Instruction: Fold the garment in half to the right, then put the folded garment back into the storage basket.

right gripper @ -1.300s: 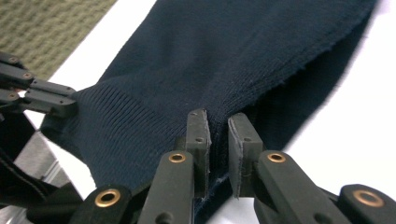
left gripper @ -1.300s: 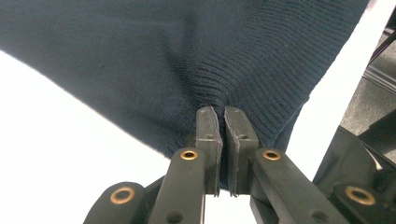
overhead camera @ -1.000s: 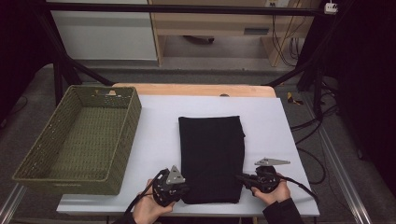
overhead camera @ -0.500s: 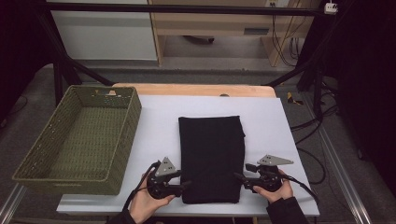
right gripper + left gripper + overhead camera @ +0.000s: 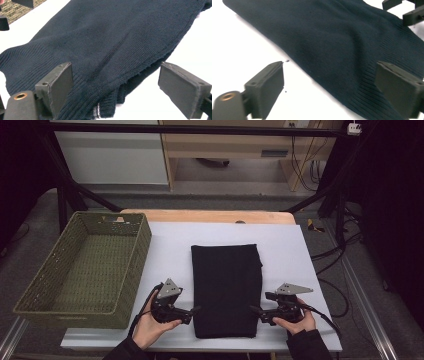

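A green woven basket [image 5: 85, 270] sits at the left side of the white table [image 5: 170, 240], standing empty at about 9 o'clock from the folded black sweater [image 5: 226, 287].

The left claw [image 5: 196, 310] is held in the person's left hand [image 5: 150, 327] at the near edge of the table, at roughly 7 o'clock from the sweater's middle. It points toward the sweater's left side. Its jaws have just been opening and now stand wide; in the left gripper view the ribbed hem of the sweater [image 5: 342, 50] lies between and beyond them, with neither pad pressing on it.

The sweater lies flat at the middle of the table, folded into 1 upright rectangle, apart from the basket.

The right claw [image 5: 254, 310] is held in the right hand [image 5: 295, 322] at about 5 o'clock from the sweater's middle, pointing at the sweater's right side. Its jaws have likewise just been opening and stand wide. In the right gripper view the layered sweater [image 5: 117, 45] edge lies between them, ungripped.
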`<act>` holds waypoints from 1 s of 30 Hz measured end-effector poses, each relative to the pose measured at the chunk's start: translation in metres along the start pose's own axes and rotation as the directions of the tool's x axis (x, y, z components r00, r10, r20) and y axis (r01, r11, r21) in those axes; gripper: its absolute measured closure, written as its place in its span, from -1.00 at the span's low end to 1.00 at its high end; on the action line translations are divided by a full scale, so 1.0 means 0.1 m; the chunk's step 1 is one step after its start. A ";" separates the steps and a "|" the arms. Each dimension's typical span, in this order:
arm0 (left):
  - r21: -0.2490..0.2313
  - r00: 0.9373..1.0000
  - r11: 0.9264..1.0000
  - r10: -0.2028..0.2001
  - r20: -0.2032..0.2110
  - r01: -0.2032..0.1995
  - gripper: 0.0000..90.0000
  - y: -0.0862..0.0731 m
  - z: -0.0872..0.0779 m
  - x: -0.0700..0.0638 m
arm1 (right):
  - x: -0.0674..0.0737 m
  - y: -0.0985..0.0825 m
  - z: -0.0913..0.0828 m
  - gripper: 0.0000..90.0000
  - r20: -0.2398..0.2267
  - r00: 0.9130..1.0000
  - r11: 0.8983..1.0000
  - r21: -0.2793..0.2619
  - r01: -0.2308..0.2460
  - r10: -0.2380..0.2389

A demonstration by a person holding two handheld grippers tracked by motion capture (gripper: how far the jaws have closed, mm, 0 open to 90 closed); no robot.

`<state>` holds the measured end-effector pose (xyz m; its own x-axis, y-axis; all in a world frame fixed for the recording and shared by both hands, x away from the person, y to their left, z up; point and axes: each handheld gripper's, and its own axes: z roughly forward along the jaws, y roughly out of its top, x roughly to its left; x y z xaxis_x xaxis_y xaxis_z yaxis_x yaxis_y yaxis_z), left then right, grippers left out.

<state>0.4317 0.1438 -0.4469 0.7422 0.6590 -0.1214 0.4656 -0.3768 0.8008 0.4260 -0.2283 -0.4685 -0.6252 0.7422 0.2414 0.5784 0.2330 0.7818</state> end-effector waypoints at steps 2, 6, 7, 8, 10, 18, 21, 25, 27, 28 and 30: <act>0.000 1.000 1.000 -0.005 0.001 0.005 -0.93 0.02 0.01 0.02 | 0.00 0.00 0.00 -0.74 0.003 1.000 1.000 0.005 -0.007 0.007; 0.019 1.000 1.000 -0.010 -0.013 0.010 -0.97 0.06 0.04 0.05 | 0.00 0.01 -0.01 -0.75 0.002 1.000 1.000 0.003 -0.008 0.008; 0.021 1.000 1.000 -0.015 -0.006 0.015 -0.98 0.08 0.04 0.06 | -0.01 0.01 -0.01 -0.75 0.002 1.000 1.000 0.002 -0.007 0.007; 0.017 1.000 1.000 -0.013 -0.002 0.013 -0.98 0.09 0.04 0.08 | -0.01 0.01 -0.02 -0.75 0.005 1.000 1.000 0.001 -0.012 0.012; 0.007 1.000 1.000 -0.013 0.006 0.013 -0.99 0.12 0.04 0.11 | -0.01 0.02 -0.02 -0.75 0.000 1.000 1.000 -0.006 -0.017 0.017; -0.007 1.000 1.000 -0.019 -0.003 0.019 -0.99 0.28 0.01 0.27 | 0.00 0.01 -0.03 -0.76 -0.006 1.000 1.000 -0.001 -0.020 0.020; -0.005 1.000 1.000 -0.022 -0.009 0.022 -0.99 0.33 0.05 0.30 | 0.00 0.01 -0.04 -0.76 -0.005 1.000 1.000 -0.006 -0.020 0.020; -0.009 0.999 0.999 -0.031 -0.009 0.031 -0.99 0.39 0.12 0.35 | 0.01 0.01 -0.05 -0.76 -0.008 1.000 1.000 -0.007 -0.027 0.027; -0.009 0.999 0.999 -0.036 -0.012 0.036 -0.99 0.41 0.16 0.37 | 0.01 0.01 -0.04 -0.76 -0.006 1.000 1.000 -0.006 -0.024 0.024; -0.012 0.999 0.999 -0.045 -0.013 0.045 -0.99 0.43 0.17 0.38 | 0.01 0.01 -0.04 -0.76 -0.006 1.000 1.000 -0.006 -0.025 0.025; -0.018 0.999 0.999 -0.048 -0.021 0.048 -1.00 0.46 0.20 0.41 | 0.01 0.01 -0.05 -0.76 -0.006 1.000 1.000 -0.005 -0.027 0.027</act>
<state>0.4929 0.1405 -0.4264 0.7087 0.6898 -0.1480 0.4922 -0.3332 0.8042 0.4238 -0.2302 -0.4646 -0.6123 0.7447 0.2657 0.5924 0.2095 0.7779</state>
